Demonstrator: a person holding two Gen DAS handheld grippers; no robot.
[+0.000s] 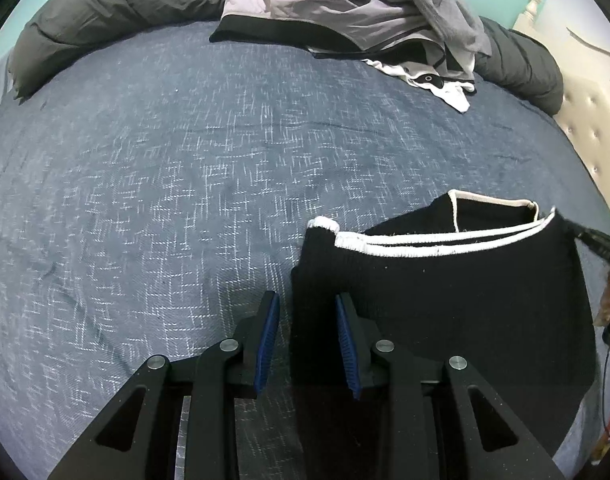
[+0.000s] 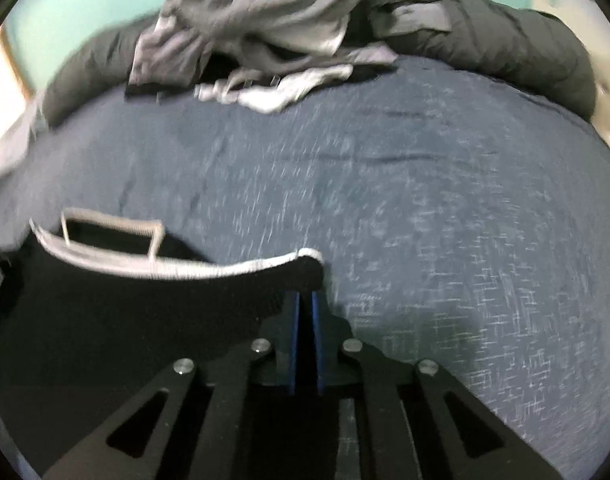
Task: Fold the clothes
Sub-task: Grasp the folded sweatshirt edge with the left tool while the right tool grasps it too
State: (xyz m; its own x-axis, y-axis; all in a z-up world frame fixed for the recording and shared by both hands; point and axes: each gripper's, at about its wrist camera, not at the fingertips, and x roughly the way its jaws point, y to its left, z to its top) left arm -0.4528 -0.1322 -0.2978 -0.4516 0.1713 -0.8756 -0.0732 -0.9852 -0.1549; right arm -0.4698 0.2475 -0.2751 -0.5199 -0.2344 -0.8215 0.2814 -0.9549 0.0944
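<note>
The black top point(image 1: 465, 300) with white trim lies on the bed point(image 1: 185, 200), just in front of both tongs. The left tongs point(image 1: 307, 336) are open, with the top's left edge between the blue pads, not yet pinched. The right tongs point(image 2: 305, 320) are shut tight on the top's right corner. The top looks soft, floppy and light, so it will likely sag. The edges and corners are good places to hold. A pile of clothes point(image 1: 353, 12) waits far ahead.

Bedroom, blue bedspread point(image 1: 185, 160), tufted headboard point(image 1: 593, 120)
</note>
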